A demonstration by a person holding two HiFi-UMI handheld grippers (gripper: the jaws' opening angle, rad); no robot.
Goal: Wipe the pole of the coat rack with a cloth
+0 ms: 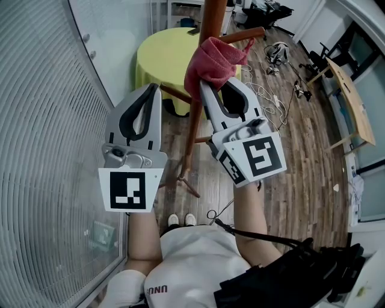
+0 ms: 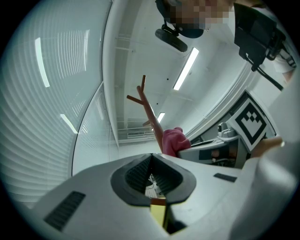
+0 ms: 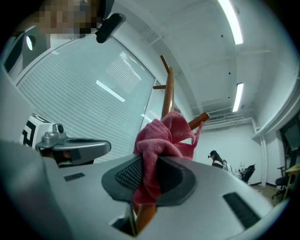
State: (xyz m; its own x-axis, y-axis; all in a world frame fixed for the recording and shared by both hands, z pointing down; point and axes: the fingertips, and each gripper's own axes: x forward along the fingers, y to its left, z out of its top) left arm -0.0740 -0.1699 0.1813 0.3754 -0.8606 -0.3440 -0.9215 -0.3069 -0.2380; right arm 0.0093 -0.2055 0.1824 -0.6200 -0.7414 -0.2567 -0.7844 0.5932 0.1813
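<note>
My right gripper [image 1: 210, 85] clamps the cloth [image 1: 212, 57] on the pole [image 1: 212, 18] — left gripper [image 1: 155, 88] pressed together, empty. Plank floor [image 1: 301, 156] below, yellow table [image 1: 157, 55] beyond, blinds [image 1: 42, 120] left.

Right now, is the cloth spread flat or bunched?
Bunched: the pink cloth is wadded in folds between the jaws of the right gripper, against the pole.

Both forearms are raised, grippers side by side and pointed away from the body. The left gripper [image 1: 154, 90] is closed up, with nothing caught in the jaws. The right gripper [image 1: 220, 84] is clamped on a bunched pink cloth [image 1: 210, 59].
</note>
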